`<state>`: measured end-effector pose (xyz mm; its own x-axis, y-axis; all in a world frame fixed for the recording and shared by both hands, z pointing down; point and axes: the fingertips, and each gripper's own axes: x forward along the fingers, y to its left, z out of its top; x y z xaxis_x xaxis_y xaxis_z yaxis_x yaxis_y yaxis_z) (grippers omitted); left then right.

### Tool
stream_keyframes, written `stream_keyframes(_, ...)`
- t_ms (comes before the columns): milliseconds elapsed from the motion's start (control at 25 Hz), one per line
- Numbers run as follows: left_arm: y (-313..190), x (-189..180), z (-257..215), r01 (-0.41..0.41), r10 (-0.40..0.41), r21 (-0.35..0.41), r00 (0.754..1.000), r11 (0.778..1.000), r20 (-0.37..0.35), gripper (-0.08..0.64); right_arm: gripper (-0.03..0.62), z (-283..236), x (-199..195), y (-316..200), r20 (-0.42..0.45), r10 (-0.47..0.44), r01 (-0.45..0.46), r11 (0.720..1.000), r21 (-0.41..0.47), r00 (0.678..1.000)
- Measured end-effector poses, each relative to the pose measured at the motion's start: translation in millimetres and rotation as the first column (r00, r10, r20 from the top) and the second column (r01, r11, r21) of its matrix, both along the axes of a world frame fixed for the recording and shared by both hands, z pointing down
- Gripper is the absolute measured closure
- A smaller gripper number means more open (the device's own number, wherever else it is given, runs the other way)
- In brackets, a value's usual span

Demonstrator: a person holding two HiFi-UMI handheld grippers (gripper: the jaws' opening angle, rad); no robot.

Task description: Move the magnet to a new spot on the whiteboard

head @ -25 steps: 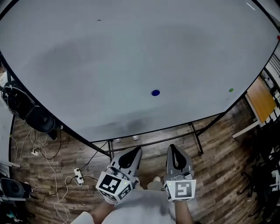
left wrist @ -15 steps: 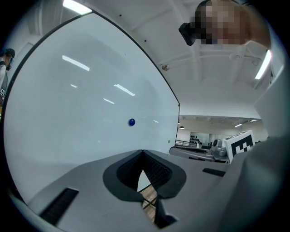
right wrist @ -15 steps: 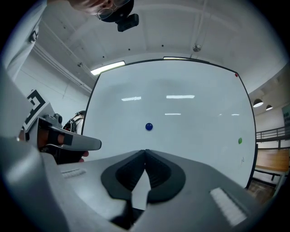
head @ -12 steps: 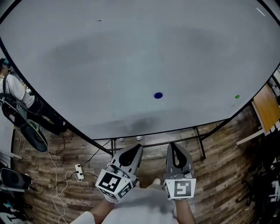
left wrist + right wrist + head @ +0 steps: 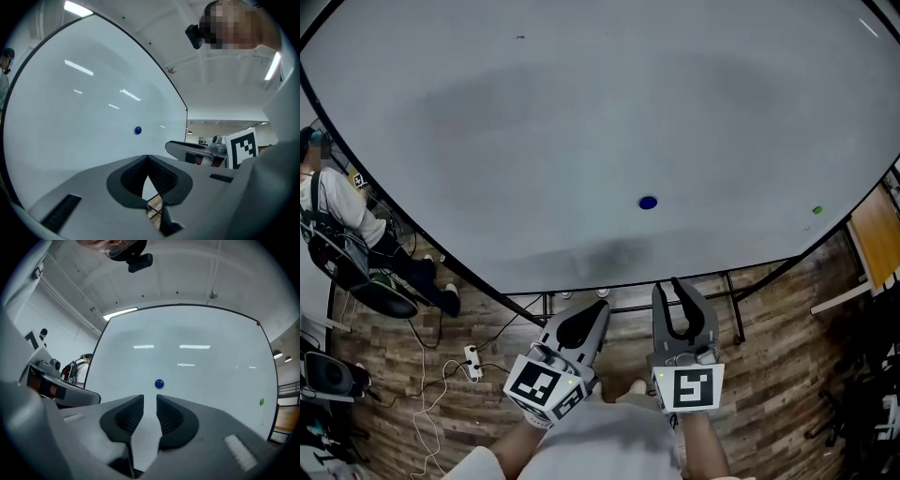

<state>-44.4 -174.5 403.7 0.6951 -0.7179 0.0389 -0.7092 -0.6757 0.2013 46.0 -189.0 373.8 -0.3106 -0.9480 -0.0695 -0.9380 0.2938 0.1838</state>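
Observation:
A small blue magnet (image 5: pixel 648 202) sticks to the big whiteboard (image 5: pixel 581 103), low and right of its middle. It also shows as the blue magnet (image 5: pixel 138 130) in the left gripper view and the blue magnet (image 5: pixel 159 384) just above the jaws in the right gripper view. My right gripper (image 5: pixel 667 285) points at the board below the magnet, well short of it. Its jaws have just been opening and stand apart with nothing between them (image 5: pixel 150 397). My left gripper (image 5: pixel 599 306) hangs beside it, tips together and empty (image 5: pixel 147 156).
A green magnet (image 5: pixel 817 210) sits near the board's lower right edge and a red magnet (image 5: pixel 258 324) at its upper right corner. A seated person (image 5: pixel 328 220) is at the left. Cables and a power strip (image 5: pixel 472 361) lie on the wood floor; a wooden table (image 5: pixel 877 234) is at the right.
My right gripper's jaws went from shut to apart and it shifted up toward the board. The left gripper barely moved. A person has come into sight at the left.

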Motion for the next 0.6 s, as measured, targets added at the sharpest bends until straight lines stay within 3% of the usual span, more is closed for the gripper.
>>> stream_keyframes(200, -5, -1, -2, 0.012, -0.012, 0.009, 1.000, 1.000, -0.003, 0.554, 0.488, -12, -4, -20, -0.047, 0.018, -0.017, 1.000, 0.013, 0.999)
stream_keyframes(600, -24, -7, -1, 0.038, -0.038, 0.015, 0.999, 0.999, -0.007, 0.554, 0.469, -30, -6, -71, -0.034, 0.069, -0.067, 0.996, 0.051, 0.997)
